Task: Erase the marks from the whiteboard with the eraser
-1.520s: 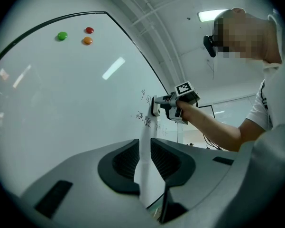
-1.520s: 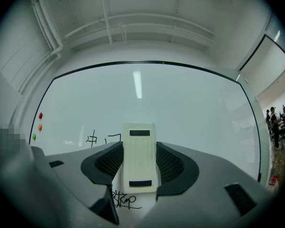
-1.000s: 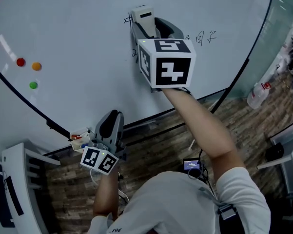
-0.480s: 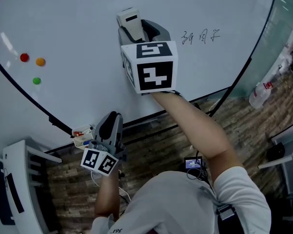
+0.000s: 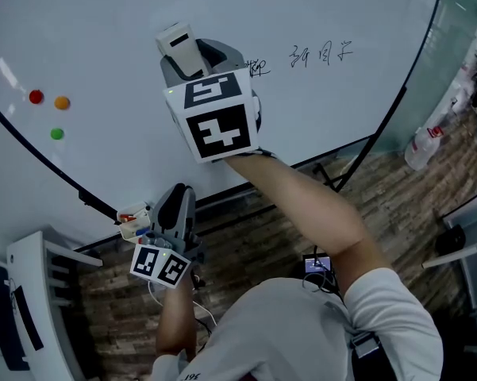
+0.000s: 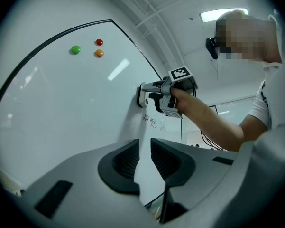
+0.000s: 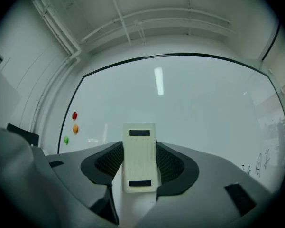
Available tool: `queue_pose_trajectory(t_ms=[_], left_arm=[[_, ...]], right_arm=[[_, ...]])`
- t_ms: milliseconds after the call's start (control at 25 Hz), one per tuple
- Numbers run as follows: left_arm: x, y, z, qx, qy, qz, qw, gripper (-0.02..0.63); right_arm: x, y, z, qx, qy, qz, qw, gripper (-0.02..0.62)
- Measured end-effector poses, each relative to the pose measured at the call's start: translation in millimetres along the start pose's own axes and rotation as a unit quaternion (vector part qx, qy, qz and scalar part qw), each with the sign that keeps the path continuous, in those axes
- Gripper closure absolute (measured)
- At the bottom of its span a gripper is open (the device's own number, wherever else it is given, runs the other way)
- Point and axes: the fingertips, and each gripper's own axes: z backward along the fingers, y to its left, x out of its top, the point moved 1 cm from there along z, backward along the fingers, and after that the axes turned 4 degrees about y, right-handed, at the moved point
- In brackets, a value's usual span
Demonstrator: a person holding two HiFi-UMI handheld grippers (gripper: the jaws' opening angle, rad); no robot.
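Right gripper (image 5: 197,60) has its jaws clamped on the two long sides of the eraser (image 7: 140,156), which stands lengthwise between them and sticks out past the tips. Seen from the left gripper's camera, the eraser's face appears to lie flat on the whiteboard (image 5: 103,30). The written marks (image 5: 258,67) are all off to this gripper's right. The nearest scribble sits just beside its marker cube, and three more characters (image 5: 321,54) run further right in a row. In the right gripper view they show only at the far lower right edge, well clear of the eraser.

The coming stroke probably has to go sideways to the right, across the eraser's long axis, so its full length sweeps the row.

Left gripper (image 6: 143,156) hangs low, near the board's bottom edge and well apart from the writing. Its jaws are drawn almost together with only a slit between them and nothing in it. Just beside it is a small tray (image 5: 131,217) with pens. Three round magnets (image 5: 57,102) sit far to the left of both grippers.
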Motion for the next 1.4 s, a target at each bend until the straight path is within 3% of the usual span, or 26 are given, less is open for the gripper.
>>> queue_pose_trajectory(t_ms=[240, 440, 880, 1400], left_arm=[[0.0, -2.7, 5.2, 0.012, 0.001, -0.005, 0.9999, 0.526], [2.0, -0.1, 10.5, 0.034, 0.003, -0.012, 0.9994, 0.526], [-3.0, -31.5, -20.7, 0.035, 0.003, -0.02, 0.9992, 0.526], [-4.2, -73.8, -59.1, 0.021, 0.002, -0.03, 0.9993, 0.526]], right_arm=[[-5.4, 46.0, 6.8, 0.105, 0.011, 0.01, 0.994, 0.357], [-13.9, 51.1, 19.8, 0.134, 0.008, 0.013, 0.991, 0.357], [-23.0, 3.6, 53.5, 0.15, 0.007, 0.032, 0.988, 0.357], [-21.5, -72.5, 89.7, 0.119, -0.009, 0.037, 0.992, 0.357]])
